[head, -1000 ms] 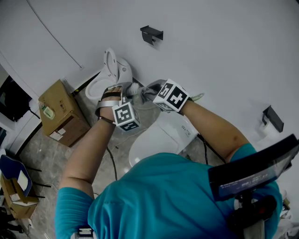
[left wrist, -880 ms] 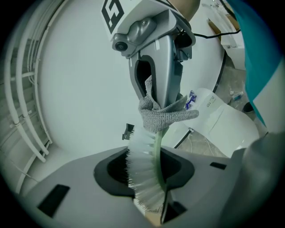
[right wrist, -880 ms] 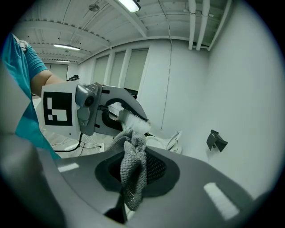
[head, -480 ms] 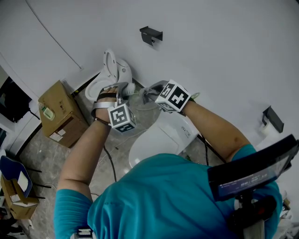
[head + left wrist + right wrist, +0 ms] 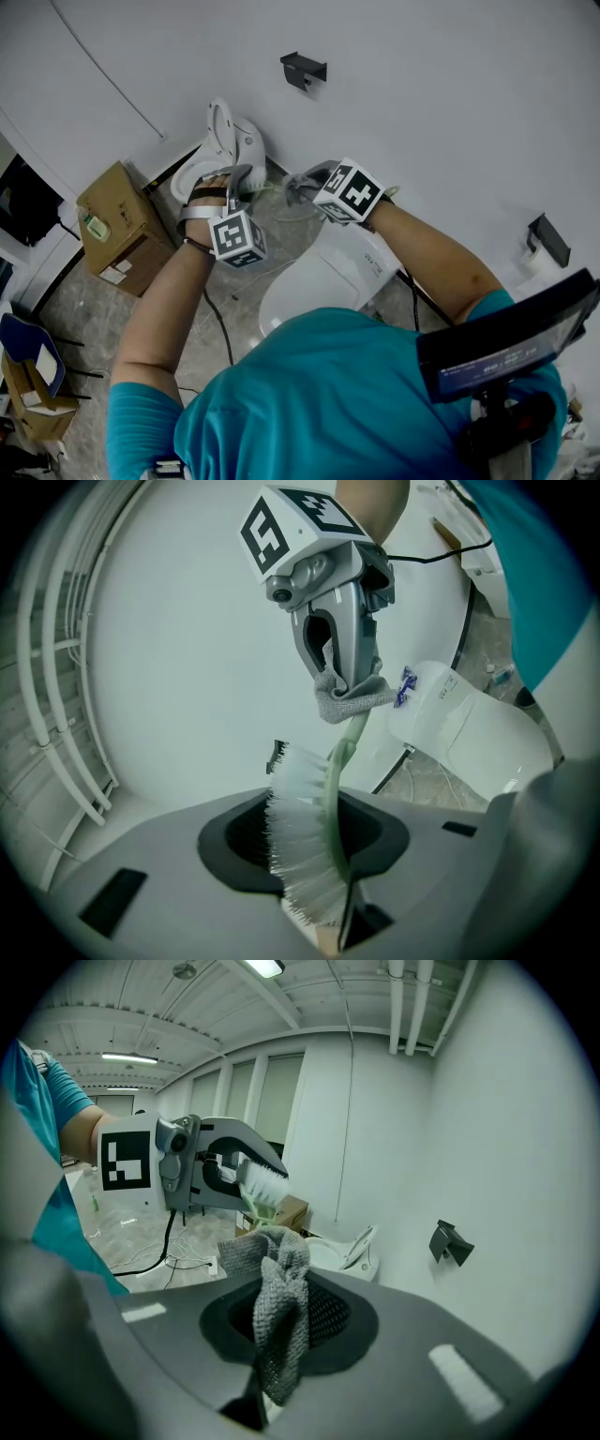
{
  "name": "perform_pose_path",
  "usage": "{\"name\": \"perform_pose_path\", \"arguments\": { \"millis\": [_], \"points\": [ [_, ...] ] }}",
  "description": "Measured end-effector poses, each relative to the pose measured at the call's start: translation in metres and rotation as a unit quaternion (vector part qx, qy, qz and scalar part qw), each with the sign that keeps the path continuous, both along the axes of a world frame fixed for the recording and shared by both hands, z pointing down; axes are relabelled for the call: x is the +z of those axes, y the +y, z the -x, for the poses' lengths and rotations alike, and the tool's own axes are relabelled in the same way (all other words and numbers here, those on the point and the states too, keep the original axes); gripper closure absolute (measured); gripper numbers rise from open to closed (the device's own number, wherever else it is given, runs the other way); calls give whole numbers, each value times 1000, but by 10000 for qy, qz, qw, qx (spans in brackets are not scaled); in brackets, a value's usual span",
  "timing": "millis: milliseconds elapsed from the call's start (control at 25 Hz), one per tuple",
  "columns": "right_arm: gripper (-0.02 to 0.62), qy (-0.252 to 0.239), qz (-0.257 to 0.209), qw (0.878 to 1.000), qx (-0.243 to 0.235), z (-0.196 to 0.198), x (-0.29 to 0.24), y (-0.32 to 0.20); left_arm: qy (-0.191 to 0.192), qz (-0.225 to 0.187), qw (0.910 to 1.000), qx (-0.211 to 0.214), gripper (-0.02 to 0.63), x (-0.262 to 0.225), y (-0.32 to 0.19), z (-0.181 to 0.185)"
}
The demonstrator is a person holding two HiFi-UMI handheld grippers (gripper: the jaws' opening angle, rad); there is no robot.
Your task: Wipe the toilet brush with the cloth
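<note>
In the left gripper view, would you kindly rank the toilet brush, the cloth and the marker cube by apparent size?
1. toilet brush, though it is nearest the camera
2. marker cube
3. cloth, only a small bunch showing

Toilet brush (image 5: 302, 841): white bristles set along one side of a pale green spine that narrows into a green handle.
Brush hold: clamped at the head end between the jaws of the left gripper (image 5: 246, 1177), with the handle rising away from them.
Cloth (image 5: 278, 1302): grey, coarse knit, bunched into folds.
Cloth hold: pinched in the closed jaws of the right gripper (image 5: 343, 672), a loose wad spilling past the tips.
Contact: the cloth sits bunched on the green handle just above the bristles, touching it.
Position: both are held in the air, close together.
</note>
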State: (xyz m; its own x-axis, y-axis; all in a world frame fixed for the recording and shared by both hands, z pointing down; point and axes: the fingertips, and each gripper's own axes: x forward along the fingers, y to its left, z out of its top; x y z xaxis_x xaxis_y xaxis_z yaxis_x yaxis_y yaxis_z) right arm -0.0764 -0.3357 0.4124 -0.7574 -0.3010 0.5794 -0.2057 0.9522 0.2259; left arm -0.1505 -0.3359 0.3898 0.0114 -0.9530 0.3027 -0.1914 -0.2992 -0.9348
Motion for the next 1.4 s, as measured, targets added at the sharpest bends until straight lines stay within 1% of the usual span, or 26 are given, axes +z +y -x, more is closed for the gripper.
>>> {"name": "perform_pose_path", "arguments": {
  "millis": [480, 1400],
  "points": [
    [566, 9, -19, 10000, 45, -3, -2, -2, -77, -185, 9998, 44, 456, -16, 9, 12],
    [566, 44, -64, 9998, 206, -11, -5, -10, -101, -285, 9995, -116, 456, -40, 24, 54]
  ]
}}
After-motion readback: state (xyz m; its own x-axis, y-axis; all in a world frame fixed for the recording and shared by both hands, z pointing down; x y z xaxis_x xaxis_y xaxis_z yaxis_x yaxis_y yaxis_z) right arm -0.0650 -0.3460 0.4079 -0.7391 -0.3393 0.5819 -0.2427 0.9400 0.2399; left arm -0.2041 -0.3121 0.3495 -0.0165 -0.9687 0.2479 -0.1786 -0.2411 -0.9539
